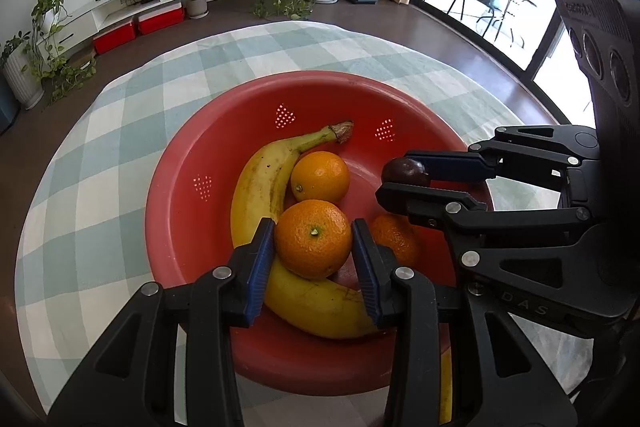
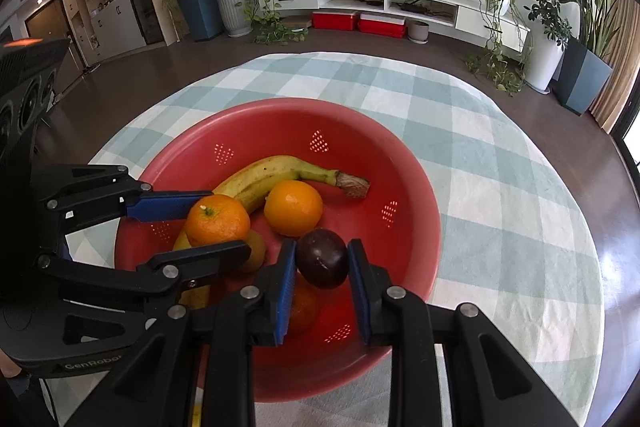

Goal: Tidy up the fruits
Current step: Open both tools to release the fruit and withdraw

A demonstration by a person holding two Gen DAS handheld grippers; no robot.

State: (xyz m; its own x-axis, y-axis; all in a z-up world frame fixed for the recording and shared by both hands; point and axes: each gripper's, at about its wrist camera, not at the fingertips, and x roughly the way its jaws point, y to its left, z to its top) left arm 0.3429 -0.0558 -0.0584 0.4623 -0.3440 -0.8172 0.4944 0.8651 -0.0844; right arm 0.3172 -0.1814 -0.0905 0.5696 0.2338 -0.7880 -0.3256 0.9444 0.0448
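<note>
While both grippers hang over the red bowl (image 1: 176, 187), we read the scene from the left. Our left gripper (image 1: 313, 241) pinches a tangerine (image 1: 313, 238) between its ribbed blue pads (image 1: 262, 259); the fruit is round, with pebbled, glossy skin and a small green stem scar facing up. It sits above the other fruit in the bowl, over the middle of a banana (image 1: 264, 183).

That banana is long, curved and yellow with brown freckles and a dry, frayed stem (image 1: 342, 131) pointing far right; its middle is hidden behind the tangerine and the left gripper. A smoother orange (image 1: 320, 177) lies beside it, touching its inner curve. A third orange fruit (image 1: 396, 239) shows only in part, behind the right gripper's finger, so we cannot tell its kind.

The bowl is smooth plastic, round and deep, with small triangular patches of drain holes; we count three in the left view and five in the right. Its near rim is cut off by the gripper arms.

On the right, our right gripper (image 2: 322, 261) is clamped on a plum (image 2: 322, 259), dark purple, smooth and oval, held above the bowl's right side.

Under everything lies a checked cloth (image 1: 100, 155), pale green and white, softly woven. A yellow strip at the near edge is too hidden to name.
</note>
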